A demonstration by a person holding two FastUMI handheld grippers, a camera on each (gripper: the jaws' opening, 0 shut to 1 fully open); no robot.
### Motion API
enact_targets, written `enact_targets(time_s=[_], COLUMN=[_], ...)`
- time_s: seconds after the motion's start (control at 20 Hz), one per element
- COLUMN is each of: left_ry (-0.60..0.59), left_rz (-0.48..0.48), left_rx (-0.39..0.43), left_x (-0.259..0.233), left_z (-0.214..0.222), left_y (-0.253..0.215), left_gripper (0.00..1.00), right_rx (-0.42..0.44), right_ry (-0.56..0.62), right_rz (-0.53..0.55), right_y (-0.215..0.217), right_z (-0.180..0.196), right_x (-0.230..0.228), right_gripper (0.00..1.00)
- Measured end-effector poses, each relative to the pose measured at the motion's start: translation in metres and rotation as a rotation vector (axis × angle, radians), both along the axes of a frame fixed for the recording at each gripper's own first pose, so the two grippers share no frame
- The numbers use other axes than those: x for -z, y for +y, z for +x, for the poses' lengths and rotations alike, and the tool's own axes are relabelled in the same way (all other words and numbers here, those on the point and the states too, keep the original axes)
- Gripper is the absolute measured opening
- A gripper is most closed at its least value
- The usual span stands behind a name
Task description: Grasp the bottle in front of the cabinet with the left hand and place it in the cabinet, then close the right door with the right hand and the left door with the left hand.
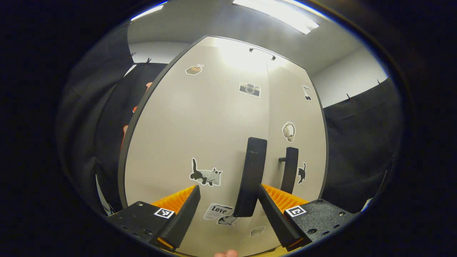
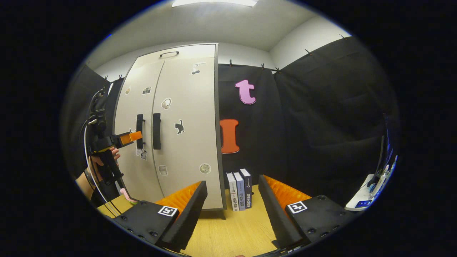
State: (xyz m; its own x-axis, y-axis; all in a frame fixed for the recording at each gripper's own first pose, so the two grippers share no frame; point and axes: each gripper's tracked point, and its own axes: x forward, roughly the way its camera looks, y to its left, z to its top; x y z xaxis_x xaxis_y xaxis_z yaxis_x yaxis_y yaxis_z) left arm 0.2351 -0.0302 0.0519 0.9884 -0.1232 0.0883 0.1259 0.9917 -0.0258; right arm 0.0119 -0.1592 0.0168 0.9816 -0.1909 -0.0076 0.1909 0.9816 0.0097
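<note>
In the left gripper view the cabinet (image 1: 221,135) takes up the middle of the frame, with both doors lying flush, so the closing steps are judged to be done or all but done. The left door (image 1: 200,125) carries a dark upright handle (image 1: 251,176), and the right door (image 1: 298,117) a second handle (image 1: 290,169) just beside it. The left gripper (image 1: 228,203) is held at the bottom of the frame with its jaws apart. The nearer handle is seen between them, but whether it is touched cannot be told. The jaws are probably kept open there because the door has been pushed rather than gripped.

In the right gripper view the right gripper (image 2: 232,200) is held low over the wooden surface (image 2: 228,232), jaws apart and empty, well to the side of the cabinet; it is judged to be parked clear so that the other hand has room. Three books (image 2: 240,189) are stood upright at the lower centre, just beside the cabinet's edge. At the left of that frame a hand (image 2: 107,157) is seen holding the other gripper up to the handles.

The bottle is presumably shut inside the cabinet, behind the doors.
</note>
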Motion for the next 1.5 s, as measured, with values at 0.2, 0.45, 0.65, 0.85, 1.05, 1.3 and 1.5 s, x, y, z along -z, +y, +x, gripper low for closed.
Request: enact_targets(time_s=[0.2,0.45,0.65,0.85,1.05,1.3,1.5], left_ry=[-0.016,0.001,0.008,-0.009,0.015,0.06,0.05], left_rz=[0.016,0.041,0.054,0.031,0.017,0.029,0.025], left_rx=[-0.026,-0.022,-0.086,-0.142,-0.194,-0.268,-0.299], left_x=[-0.016,-0.033,-0.031,-0.018,0.001,0.025,0.027], left_z=[-0.025,-0.086,-0.142,-0.192,-0.231,-0.266,-0.282], left_y=[0.008,0.013,0.037,0.058,0.071,0.085,0.094], left_gripper=[0.94,0.94,0.94,0.94,0.94,0.95,0.94], right_rx=[-0.017,-0.071,-0.126,-0.153,-0.167,-0.184,-0.177], right_ry=[0.0,-0.012,-0.019,-0.02,-0.015,0.009,-0.017], right_rz=[0.006,0.013,0.023,0.035,0.031,0.016,0.003], right_y=[0.009,0.029,0.049,0.059,0.066,0.076,0.077], right_z=[0.0,0.006,0.011,0.012,0.008,-0.002,-0.009], right_x=[-0.002,-0.005,-0.005,-0.003,-0.002,0.007,0.009], right_gripper=[0.95,0.95,0.95,0.95,0.95,0.95,0.95])
